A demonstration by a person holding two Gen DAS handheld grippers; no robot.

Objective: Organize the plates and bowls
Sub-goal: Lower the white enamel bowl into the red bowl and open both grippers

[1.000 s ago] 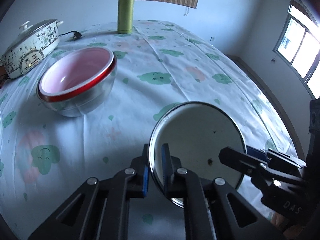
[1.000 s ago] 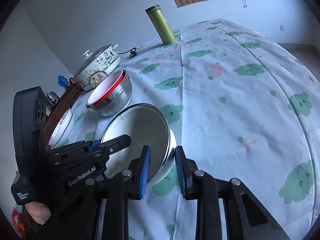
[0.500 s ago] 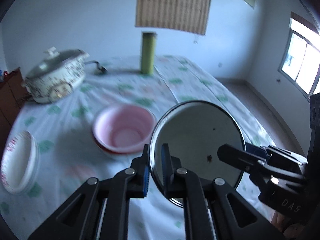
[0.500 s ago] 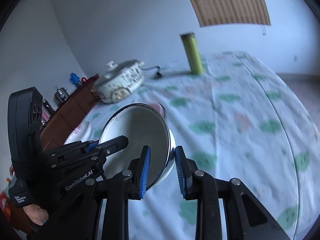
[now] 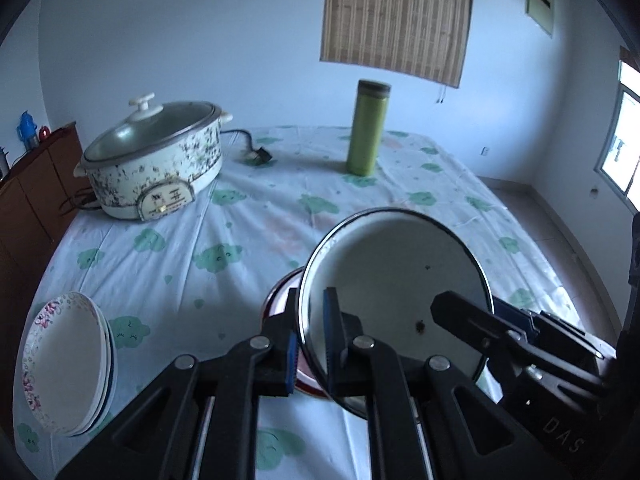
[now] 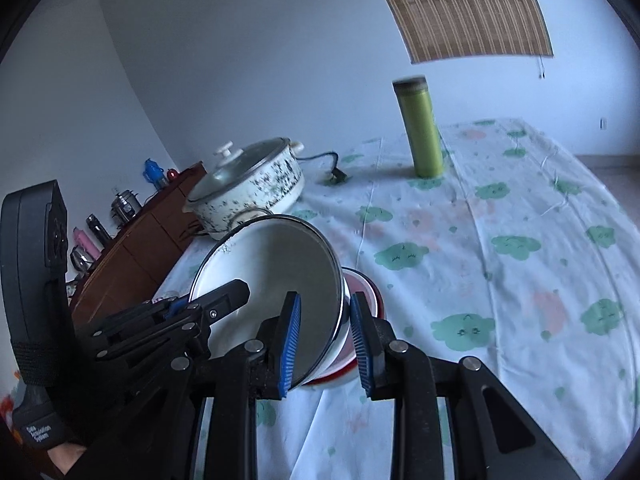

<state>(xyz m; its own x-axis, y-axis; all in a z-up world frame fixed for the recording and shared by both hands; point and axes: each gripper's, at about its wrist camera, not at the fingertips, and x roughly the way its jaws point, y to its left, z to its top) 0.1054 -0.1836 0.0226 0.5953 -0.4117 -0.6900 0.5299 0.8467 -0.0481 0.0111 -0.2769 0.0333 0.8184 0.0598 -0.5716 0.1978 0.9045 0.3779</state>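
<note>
Left gripper [image 5: 313,344] clamped on white bowl [image 5: 400,280] rim, right gripper [image 6: 325,342] pinching opposite rim

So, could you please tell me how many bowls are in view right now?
2: a white enamel bowl held tilted above the table by both grippers, and a red-rimmed bowl on the tablecloth, mostly hidden behind it. The stack at the table's left edge looks like plates.

Each camera sat close behind its own gripper's fingers and looked forward and downward across the table [image 5: 240,216] toward the far wall. The left one faced it squarely; the right one was angled toward the far left. Both took in the white bowl [image 5: 400,280], cooker [image 6: 248,188] and green flask [image 5: 368,128].
</note>
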